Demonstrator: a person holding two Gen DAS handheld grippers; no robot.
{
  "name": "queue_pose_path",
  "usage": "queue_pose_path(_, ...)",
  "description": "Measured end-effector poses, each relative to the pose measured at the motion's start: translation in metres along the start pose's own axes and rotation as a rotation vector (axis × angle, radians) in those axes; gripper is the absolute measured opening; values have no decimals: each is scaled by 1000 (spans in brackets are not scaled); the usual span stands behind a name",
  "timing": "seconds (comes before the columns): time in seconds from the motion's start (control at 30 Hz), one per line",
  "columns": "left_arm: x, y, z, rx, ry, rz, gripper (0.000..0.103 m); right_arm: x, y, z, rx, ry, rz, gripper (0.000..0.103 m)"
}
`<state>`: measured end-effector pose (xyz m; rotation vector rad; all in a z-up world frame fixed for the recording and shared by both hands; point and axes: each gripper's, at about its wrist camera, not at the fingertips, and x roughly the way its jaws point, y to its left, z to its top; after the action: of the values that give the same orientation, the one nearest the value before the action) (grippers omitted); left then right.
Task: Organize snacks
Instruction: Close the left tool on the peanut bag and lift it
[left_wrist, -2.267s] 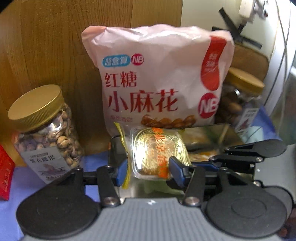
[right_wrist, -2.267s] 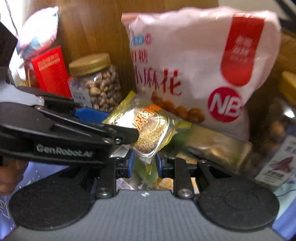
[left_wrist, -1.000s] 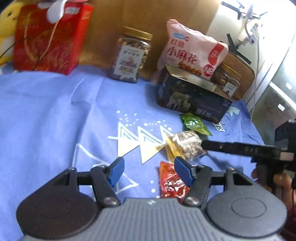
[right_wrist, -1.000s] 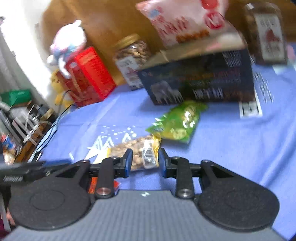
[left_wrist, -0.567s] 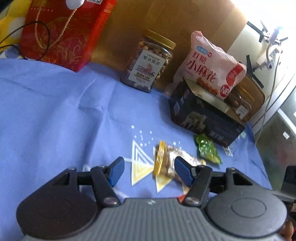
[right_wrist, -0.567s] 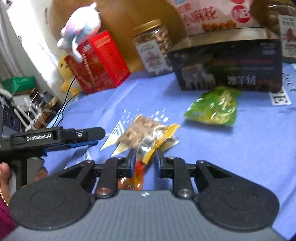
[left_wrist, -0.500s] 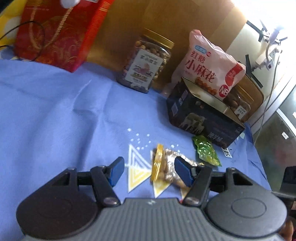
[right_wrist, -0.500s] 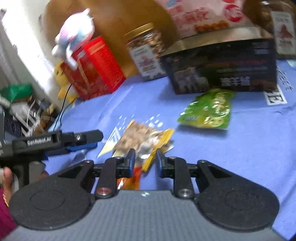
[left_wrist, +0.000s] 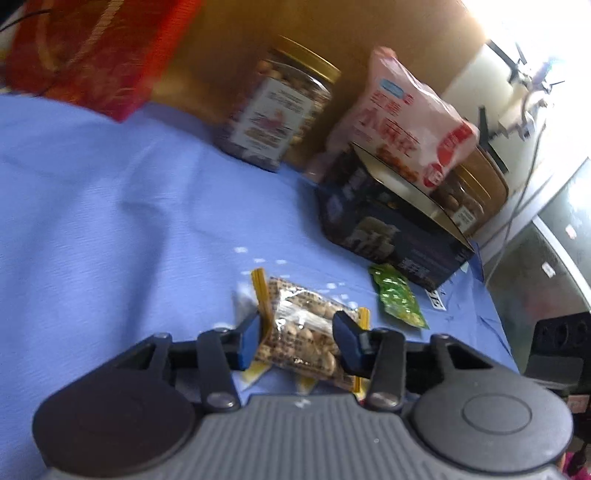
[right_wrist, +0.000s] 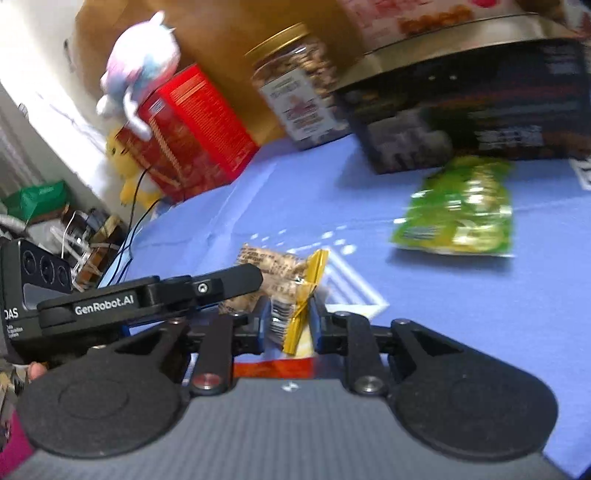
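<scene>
The left gripper (left_wrist: 298, 341) sits low in the middle of its picture, and its two blue pads have just been closing in on a clear snack pack (left_wrist: 303, 332) with nuts inside and yellow ends. The pack lies on the blue tabletop (left_wrist: 110, 221) right between the pads. The left pad touches the pack's yellow end, and the right pad is right at its side, so the gripper looks like it is pinching the pack.

The right gripper (right_wrist: 286, 325) has also just been closing. Its pads squeeze the yellow end of the same snack pack (right_wrist: 291, 295) from the other side. In that view the black finger of the left gripper (right_wrist: 155, 295) reaches in from the left and covers part of the pack.

A green snack bag (left_wrist: 397, 301) lies flat on the tabletop, near the pack, to its right. Behind it is a dark box (left_wrist: 388, 225) with a shiny open top. A pink bag (left_wrist: 402, 118) stands behind the box. A nut jar (left_wrist: 280, 114) with a gold lid stands to the left of them. A red box (left_wrist: 92, 51) is in the upper left corner. In the right view a soft toy (right_wrist: 142, 74) sits on the red box. A bit of an orange wrapper (right_wrist: 277, 367) peeks out under the right gripper.
</scene>
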<state>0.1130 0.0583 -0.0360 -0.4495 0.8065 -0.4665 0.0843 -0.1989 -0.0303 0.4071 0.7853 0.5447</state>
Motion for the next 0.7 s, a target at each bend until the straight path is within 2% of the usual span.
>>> queue_pose_path(0.17,-46,23,-13,-18,-23,52,40,18,37,-12,-73,62,57,25)
queue_pose_path(0.37,-99,35,-46,16,-16,102,40,18,93,-45,-284,126,96,26)
queue_pose_path(0.57,-126,31,-78,10,-31,85,41,1,111,-81,-385,166,126,28)
queue_pose_path(0.7,-135,27,-94,-1,-33,54,42,-18,117,-102,-456,147,121,33)
